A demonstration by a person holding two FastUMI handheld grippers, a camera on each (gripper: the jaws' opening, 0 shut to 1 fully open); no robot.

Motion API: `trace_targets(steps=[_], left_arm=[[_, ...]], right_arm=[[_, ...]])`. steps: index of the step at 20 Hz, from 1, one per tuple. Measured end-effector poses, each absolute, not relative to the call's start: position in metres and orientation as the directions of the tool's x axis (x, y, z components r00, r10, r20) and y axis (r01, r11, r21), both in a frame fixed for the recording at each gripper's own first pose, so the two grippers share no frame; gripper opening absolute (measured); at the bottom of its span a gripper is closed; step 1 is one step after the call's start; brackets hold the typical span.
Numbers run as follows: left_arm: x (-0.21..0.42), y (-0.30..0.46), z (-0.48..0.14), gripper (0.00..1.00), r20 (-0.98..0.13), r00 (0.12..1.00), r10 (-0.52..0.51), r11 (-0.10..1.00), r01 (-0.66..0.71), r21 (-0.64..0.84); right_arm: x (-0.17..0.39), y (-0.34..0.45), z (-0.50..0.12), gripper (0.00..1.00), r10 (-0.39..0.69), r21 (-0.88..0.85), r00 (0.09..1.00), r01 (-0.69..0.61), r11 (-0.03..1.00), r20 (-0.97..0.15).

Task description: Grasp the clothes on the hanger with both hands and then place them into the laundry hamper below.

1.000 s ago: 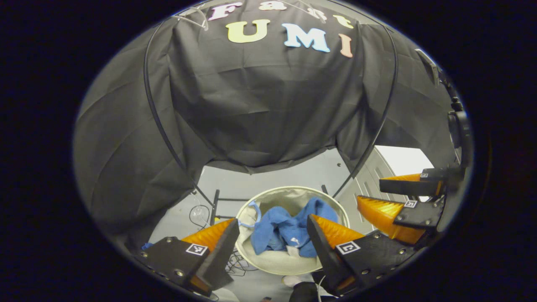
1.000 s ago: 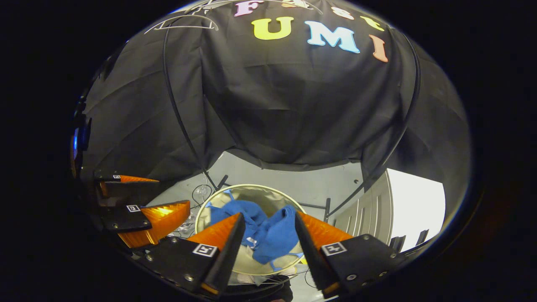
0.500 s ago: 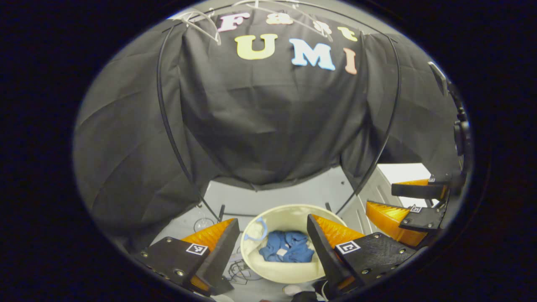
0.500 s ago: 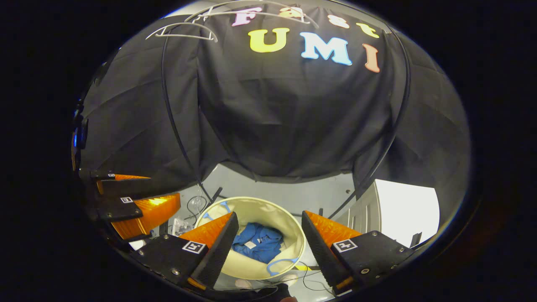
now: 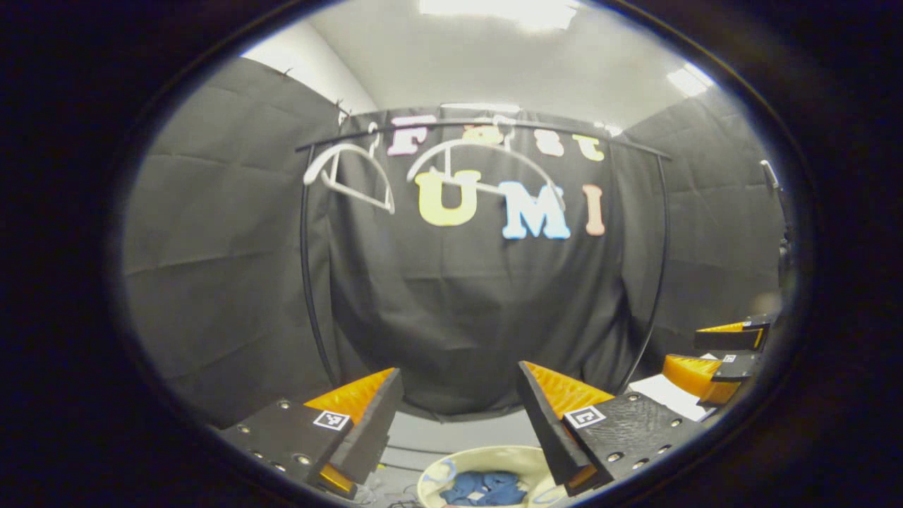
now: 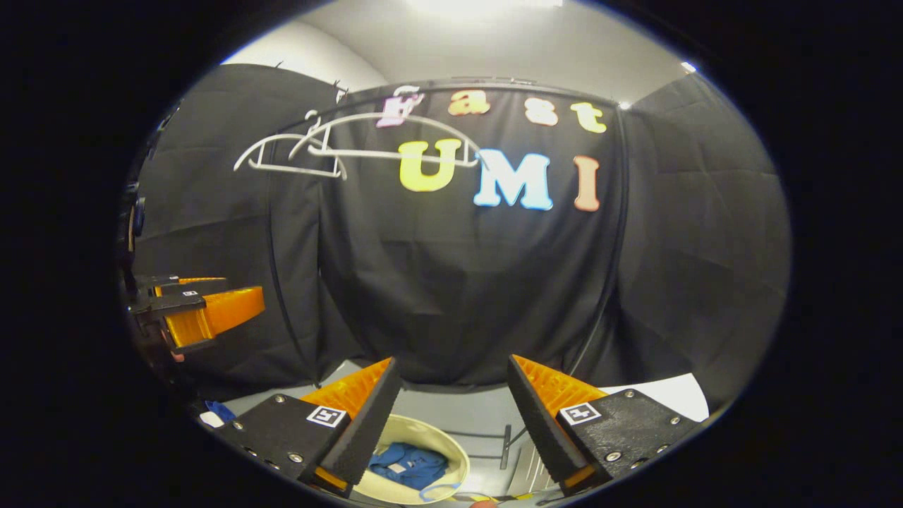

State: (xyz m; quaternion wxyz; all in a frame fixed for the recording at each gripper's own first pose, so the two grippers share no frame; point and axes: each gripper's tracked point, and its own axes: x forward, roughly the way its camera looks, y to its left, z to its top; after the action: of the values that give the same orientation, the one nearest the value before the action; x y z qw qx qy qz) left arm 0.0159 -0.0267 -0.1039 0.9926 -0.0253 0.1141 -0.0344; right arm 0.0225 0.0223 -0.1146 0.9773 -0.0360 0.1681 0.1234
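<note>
The blue clothes (image 5: 483, 488) lie crumpled inside the round cream laundry hamper (image 5: 480, 453) on the floor, far below both grippers. In the left gripper view my left gripper (image 5: 458, 374) is open, with nothing between its fingers. The right gripper (image 5: 684, 349) shows off to the right at about the same height. In the right gripper view my right gripper (image 6: 451, 363) is open and empty too, high above the hamper (image 6: 441, 439) and the blue clothes (image 6: 409, 466). The left gripper (image 6: 243, 289) shows at the left edge.
Two bare white hangers (image 5: 353, 173) (image 5: 487, 159) hang from the black rail (image 5: 494, 127) high in front of the black cloth wall. The rail's thin black uprights (image 5: 310, 282) (image 5: 659, 268) run down on both sides. A blue loop handle (image 6: 437, 490) lies on the hamper's rim.
Both grippers have risen well above the hamper and tilted up toward the wall. The blue clothes, level with the fingers a second ago, now lie low in the hamper. Both grippers stayed open.
</note>
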Motion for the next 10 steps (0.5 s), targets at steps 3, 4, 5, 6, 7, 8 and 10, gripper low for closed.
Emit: trace_targets(steps=[3,4,5,6,7,8,10], left_arm=[[0.002,-0.04,-0.052,1.0,-0.141,0.987,-0.079,0.996,0.072,-0.052],[0.0,-0.046,-0.037,1.0,-0.117,0.99,-0.08,0.996,0.074,-0.055],[-0.009,-0.048,-0.022,1.0,-0.097,0.992,-0.08,0.995,0.075,-0.06],[-0.017,-0.05,-0.011,1.0,-0.081,0.994,-0.076,0.996,0.071,-0.061],[-0.023,-0.056,-0.001,1.0,-0.063,0.995,-0.071,0.996,0.068,-0.061],[-0.03,-0.061,0.008,0.99,-0.049,0.997,-0.067,0.996,0.064,-0.057],[-0.042,-0.07,0.023,0.99,-0.028,0.998,-0.063,0.997,0.062,-0.045]], right_arm=[[0.016,-0.009,-0.072,0.92,0.203,-0.036,0.946,-0.219,0.975,-0.252],[0.012,-0.02,-0.062,0.92,0.188,-0.046,0.953,-0.205,0.978,-0.238],[0.007,-0.031,-0.049,0.92,0.179,-0.052,0.959,-0.195,0.979,-0.218],[0.003,-0.04,-0.038,0.92,0.176,-0.054,0.964,-0.19,0.98,-0.197],[-0.001,-0.05,-0.028,0.92,0.171,-0.054,0.969,-0.183,0.982,-0.177],[-0.006,-0.06,-0.019,0.92,0.164,-0.055,0.973,-0.175,0.983,-0.162],[-0.014,-0.079,-0.007,0.94,0.143,-0.038,0.978,-0.15,0.988,-0.151]])
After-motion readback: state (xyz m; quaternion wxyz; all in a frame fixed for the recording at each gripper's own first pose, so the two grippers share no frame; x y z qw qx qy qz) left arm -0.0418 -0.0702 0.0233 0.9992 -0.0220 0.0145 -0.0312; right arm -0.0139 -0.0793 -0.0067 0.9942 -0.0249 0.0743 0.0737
